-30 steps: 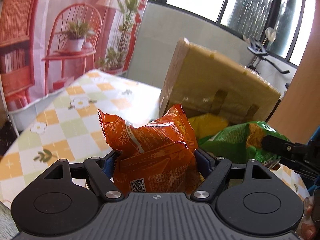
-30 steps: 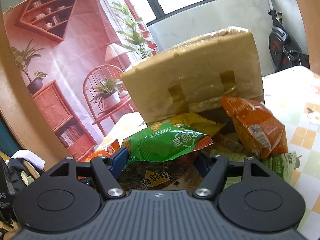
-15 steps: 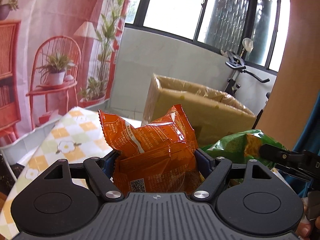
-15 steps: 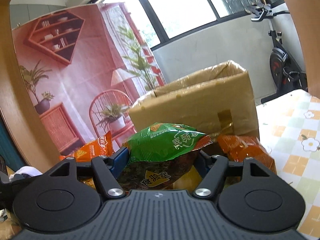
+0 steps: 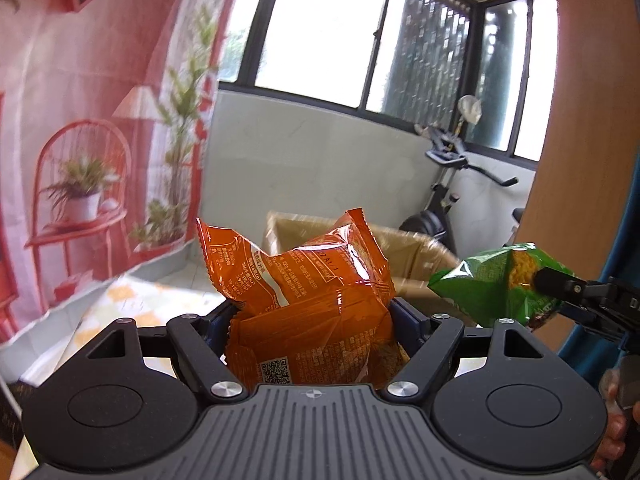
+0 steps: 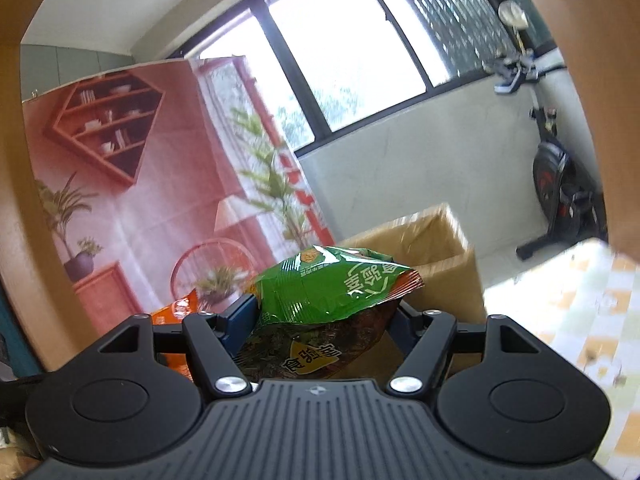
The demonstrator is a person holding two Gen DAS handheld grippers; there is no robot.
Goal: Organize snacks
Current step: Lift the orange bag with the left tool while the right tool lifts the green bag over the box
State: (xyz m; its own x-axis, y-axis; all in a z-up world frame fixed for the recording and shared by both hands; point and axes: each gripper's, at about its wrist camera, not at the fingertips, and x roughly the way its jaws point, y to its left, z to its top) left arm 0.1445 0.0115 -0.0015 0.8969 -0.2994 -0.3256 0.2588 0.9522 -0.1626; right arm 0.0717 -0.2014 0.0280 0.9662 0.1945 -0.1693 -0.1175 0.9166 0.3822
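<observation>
My left gripper (image 5: 312, 312) is shut on an orange snack bag (image 5: 308, 300) and holds it in the air, level with the open top of a cardboard box (image 5: 416, 256) just beyond. My right gripper (image 6: 320, 312) is shut on a green snack bag (image 6: 332, 284), raised in front of the same box (image 6: 444, 264). In the left wrist view the green bag (image 5: 492, 284) and the right gripper's finger (image 5: 568, 288) show at the right. The orange bag's corner (image 6: 176, 308) shows at the left of the right wrist view.
A table with a checked floral cloth (image 6: 568, 304) lies under and around the box. A red printed backdrop (image 5: 80, 140) hangs on the left. An exercise bike (image 6: 560, 188) stands by the window wall. A wooden panel (image 5: 580, 160) stands at the right.
Both grippers have risen with their bags. The box has dropped lower in both views and its open top now shows. The snack pile on the table has gone out of view.
</observation>
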